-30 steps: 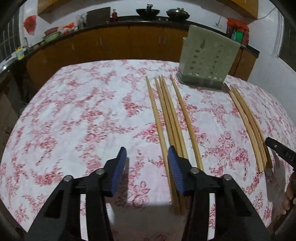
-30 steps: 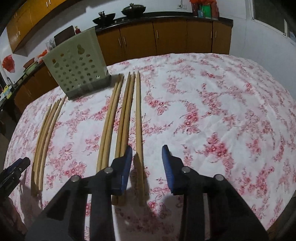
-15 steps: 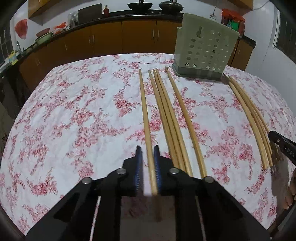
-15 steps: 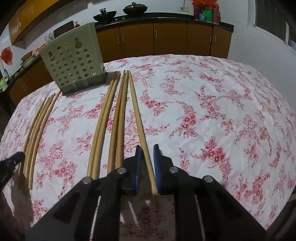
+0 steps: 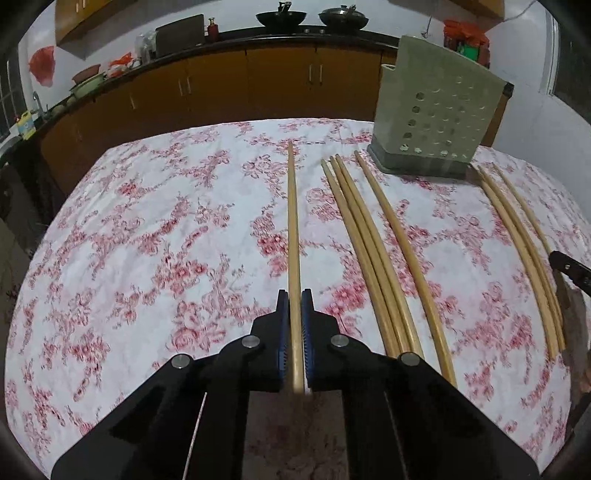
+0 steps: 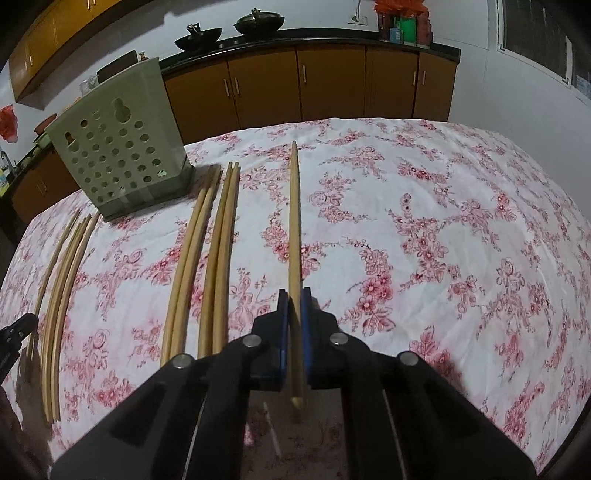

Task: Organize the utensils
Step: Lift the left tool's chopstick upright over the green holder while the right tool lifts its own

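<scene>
Between pads of each hand-held gripper [image 5: 294,295] [image 6: 294,295]: one chopstick [image 5: 293,221] [image 6: 294,221].

Brown wooden cabinets [image 6: 332,85] under a dark countertop [image 5: 295,35] are running along the far wall, two black woks [image 5: 282,16] sitting on top. White walls [image 6: 480,22] are enclosing the room; a window [image 6: 535,40] is showing at far right.

Closed from wide open: left gripper [image 5: 294,295] onto one chopstick [image 5: 293,221], right gripper [image 6: 294,295] onto another chopstick [image 6: 294,221].
</scene>
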Available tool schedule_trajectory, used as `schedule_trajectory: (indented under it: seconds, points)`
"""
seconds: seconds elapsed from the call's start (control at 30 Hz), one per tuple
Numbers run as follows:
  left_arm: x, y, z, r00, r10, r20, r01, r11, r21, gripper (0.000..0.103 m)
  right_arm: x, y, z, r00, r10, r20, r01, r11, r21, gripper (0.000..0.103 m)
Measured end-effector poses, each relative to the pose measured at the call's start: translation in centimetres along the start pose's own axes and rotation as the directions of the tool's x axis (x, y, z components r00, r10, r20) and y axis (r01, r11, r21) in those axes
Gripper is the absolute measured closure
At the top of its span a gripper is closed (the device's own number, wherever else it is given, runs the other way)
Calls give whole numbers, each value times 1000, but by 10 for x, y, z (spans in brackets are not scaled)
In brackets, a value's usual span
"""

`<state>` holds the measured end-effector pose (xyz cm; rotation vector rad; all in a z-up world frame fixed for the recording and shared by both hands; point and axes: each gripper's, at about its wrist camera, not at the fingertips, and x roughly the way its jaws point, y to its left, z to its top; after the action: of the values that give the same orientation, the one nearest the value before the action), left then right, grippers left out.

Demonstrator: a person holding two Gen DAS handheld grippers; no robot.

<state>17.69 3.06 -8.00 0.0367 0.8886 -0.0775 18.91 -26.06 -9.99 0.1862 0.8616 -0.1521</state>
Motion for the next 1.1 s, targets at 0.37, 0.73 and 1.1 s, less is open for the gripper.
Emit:
schedule_trajectory:
  seconds: [0.37,0.73,1.1]
  points:
    - [-6,-6,-8,1000,9,-7,-8,999,46,95,-11,1,-13,1000,4,1,-4,1000,-29,95]
    - [-75,13,43,976,-30,214,33,999,-10,95,-95,-10,36,959,33,281,-28,999,-21,95]
    - [-110,37,90,939,-11,345,47,994,-96,96,-131,-14,78,906,41,422,-41,999,-8,95]
